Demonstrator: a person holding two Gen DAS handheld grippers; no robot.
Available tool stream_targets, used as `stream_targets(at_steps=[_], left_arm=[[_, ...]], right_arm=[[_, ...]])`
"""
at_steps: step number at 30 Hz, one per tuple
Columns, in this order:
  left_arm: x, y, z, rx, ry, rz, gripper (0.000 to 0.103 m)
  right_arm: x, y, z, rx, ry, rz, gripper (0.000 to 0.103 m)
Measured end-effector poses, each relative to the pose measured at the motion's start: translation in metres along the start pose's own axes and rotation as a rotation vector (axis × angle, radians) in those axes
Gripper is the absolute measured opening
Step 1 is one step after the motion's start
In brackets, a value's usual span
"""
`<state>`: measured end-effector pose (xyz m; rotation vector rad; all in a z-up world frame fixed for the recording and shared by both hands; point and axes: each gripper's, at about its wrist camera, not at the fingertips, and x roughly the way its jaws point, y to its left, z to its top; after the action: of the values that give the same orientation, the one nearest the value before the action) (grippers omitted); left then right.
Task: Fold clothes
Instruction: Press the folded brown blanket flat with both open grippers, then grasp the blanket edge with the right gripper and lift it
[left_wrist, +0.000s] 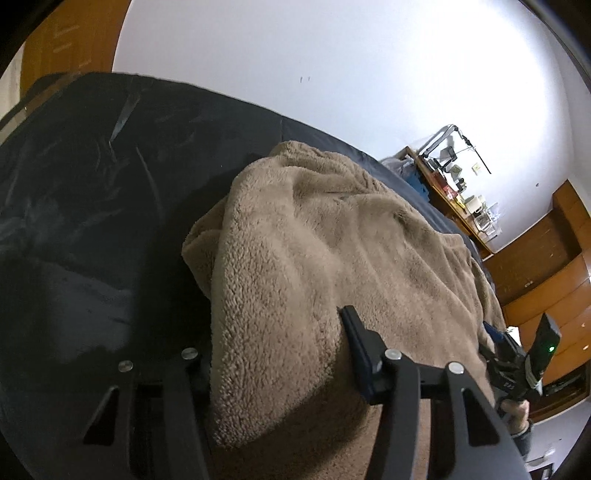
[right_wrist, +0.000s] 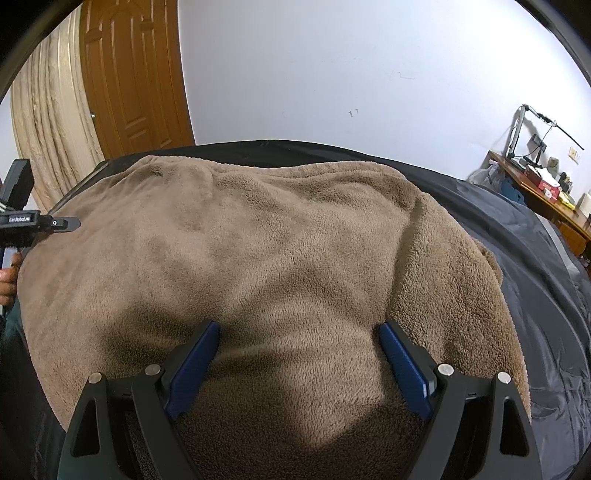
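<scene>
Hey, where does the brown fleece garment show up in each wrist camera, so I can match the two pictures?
Left wrist: the brown fleece garment fills centre and lower right, draped between the left gripper's fingers.
Right wrist: it fills the middle and bottom, under the open right gripper.
Shared landmark: the wooden desk by the white wall, at right.

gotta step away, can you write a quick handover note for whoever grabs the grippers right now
Left gripper: jaws apart, a thick fold of the fleece between them; whether it is gripped is not clear.
Right gripper: open, over the fleece's near edge, holding nothing.
The fleece lies rumpled on the dark bed.
Done: no neat fold shows.
Left: grip the near edge, fold, smooth.
</scene>
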<state>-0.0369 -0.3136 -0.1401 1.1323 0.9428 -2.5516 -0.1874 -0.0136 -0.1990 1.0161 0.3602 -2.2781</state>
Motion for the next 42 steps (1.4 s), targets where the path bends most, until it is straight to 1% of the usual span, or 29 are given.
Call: stream_targets(at_steps=[2,5,7,9,12,15,17,20,24,28,32,39,42], left_arm=[[0.001,-0.003,-0.001,0.015,-0.01,0.008,0.057],[0.0,-0.001,-0.001,0.018,-0.017,-0.007,0.057],[0.0,0.001,0.0,0.019,-0.022,-0.018,0.057],[-0.001,0.003,0.0,0.02,-0.026,-0.029,0.057],[-0.001,0.005,0.001,0.02,-0.031,-0.044,0.057],[-0.004,0.01,-0.001,0.021,-0.033,-0.045,0.057],[-0.007,0.013,-0.003,0.021,-0.034,-0.045,0.057],[-0.006,0.012,-0.004,0.019,-0.035,-0.047,0.058],[-0.006,0.012,-0.004,0.014,-0.039,-0.049,0.058],[-0.006,0.013,-0.005,0.01,-0.042,-0.053,0.058],[-0.006,0.013,-0.005,0.008,-0.042,-0.054,0.058],[-0.005,0.011,-0.005,0.009,-0.043,-0.054,0.058],[-0.005,0.01,-0.005,0.009,-0.045,-0.056,0.058]], right_arm=[[0.0,0.0,0.0,0.0,0.0,0.0,0.09],[0.0,0.0,0.0,0.002,-0.002,0.002,0.09],[-0.004,-0.002,0.0,0.012,-0.019,0.022,0.09],[-0.012,-0.009,-0.001,0.046,-0.056,0.068,0.09],[-0.03,-0.029,0.002,0.147,-0.09,0.108,0.09],[-0.048,-0.059,0.002,0.269,-0.113,0.109,0.09],[-0.054,-0.083,-0.003,0.353,-0.104,0.105,0.09],[-0.053,-0.112,-0.014,0.456,-0.059,0.076,0.09],[-0.045,-0.137,-0.031,0.564,-0.008,0.093,0.09],[-0.034,-0.145,-0.037,0.61,0.006,0.12,0.09],[-0.026,-0.146,-0.03,0.613,0.006,0.157,0.09],[-0.016,-0.139,-0.025,0.606,-0.003,0.323,0.091],[-0.014,-0.134,-0.024,0.588,-0.005,0.369,0.091]])
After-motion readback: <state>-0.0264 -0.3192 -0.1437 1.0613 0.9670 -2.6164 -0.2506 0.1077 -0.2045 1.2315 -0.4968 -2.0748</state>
